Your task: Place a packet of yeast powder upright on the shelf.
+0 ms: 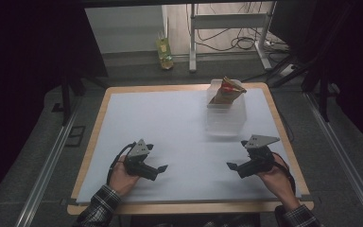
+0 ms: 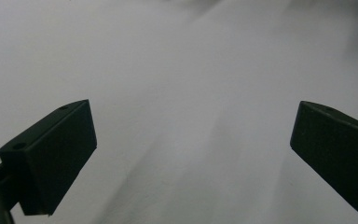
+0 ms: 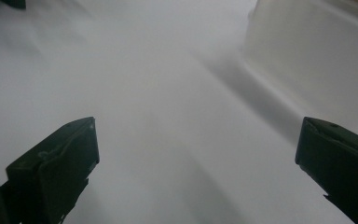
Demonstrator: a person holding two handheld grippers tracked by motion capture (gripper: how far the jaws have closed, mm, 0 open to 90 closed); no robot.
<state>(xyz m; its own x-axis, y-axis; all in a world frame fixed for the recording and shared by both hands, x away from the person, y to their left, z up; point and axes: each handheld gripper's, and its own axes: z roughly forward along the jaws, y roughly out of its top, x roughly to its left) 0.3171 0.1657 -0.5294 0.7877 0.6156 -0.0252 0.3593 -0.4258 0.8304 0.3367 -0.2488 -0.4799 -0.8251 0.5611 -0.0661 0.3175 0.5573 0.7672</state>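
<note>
Both claws stood wide apart and held nothing, hovering over the white sheet [image 1: 179, 123] that covered the table [image 1: 99, 118]. The left claw [image 1: 159, 169] and right claw [image 1: 231, 165] pointed toward each other (tips well apart), nearer the person than the clear plastic container [image 1: 225, 118], which held a brown snack bag [image 1: 228, 91].

Clear plastic container [image 1: 226, 113] at table's far right, crumpled brown-and-red packet [image 1: 228, 91] upright inside
</note>
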